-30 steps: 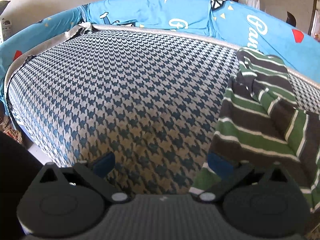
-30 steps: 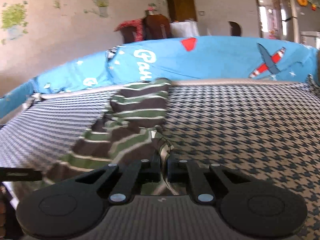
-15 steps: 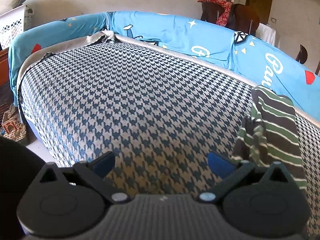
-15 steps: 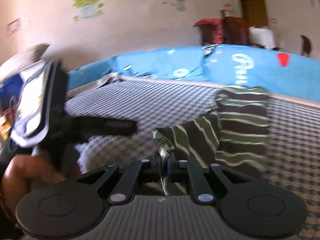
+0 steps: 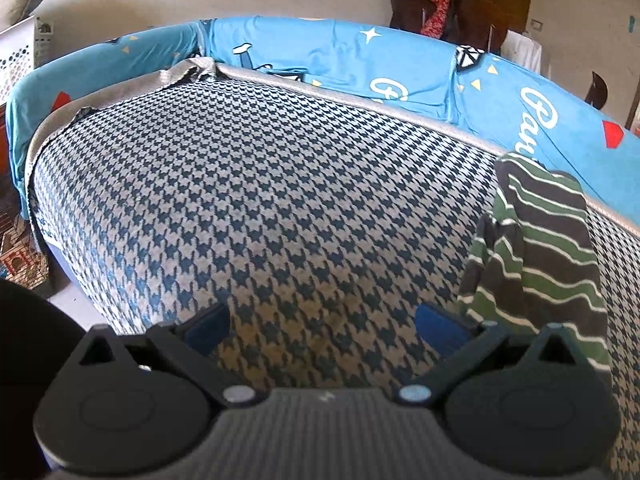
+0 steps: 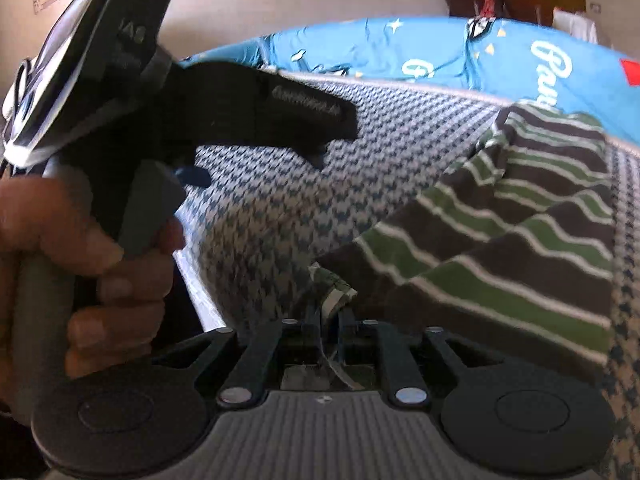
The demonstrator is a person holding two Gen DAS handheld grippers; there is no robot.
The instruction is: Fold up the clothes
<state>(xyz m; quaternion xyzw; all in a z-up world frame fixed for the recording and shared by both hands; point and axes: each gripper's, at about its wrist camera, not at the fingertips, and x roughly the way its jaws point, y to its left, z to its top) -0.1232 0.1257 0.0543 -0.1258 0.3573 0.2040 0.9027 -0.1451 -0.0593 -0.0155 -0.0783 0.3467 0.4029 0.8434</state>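
A green, brown and white striped garment (image 6: 500, 216) lies on the houndstooth bed cover (image 6: 272, 208). My right gripper (image 6: 330, 320) pinches a bunched corner of it at the near edge. Its jaws are opening a little, with the cloth still between the pads. In the left wrist view the same garment (image 5: 536, 248) lies in a long strip at the right. My left gripper (image 5: 322, 326) stands open over bare bed cover (image 5: 260, 200), its blue pads (image 5: 208, 328) wide apart and holding nothing.
A blue printed sheet (image 5: 360, 60) runs along the far side of the bed. A hand (image 6: 80, 248) holding the left tool fills the left of the right wrist view. Chairs (image 5: 460, 12) and a white basket (image 5: 16, 60) stand beyond the bed.
The right gripper has swung left with the garment's corner, folding the cloth over, and the hand with the left tool has come into its view. The left gripper has stayed open.
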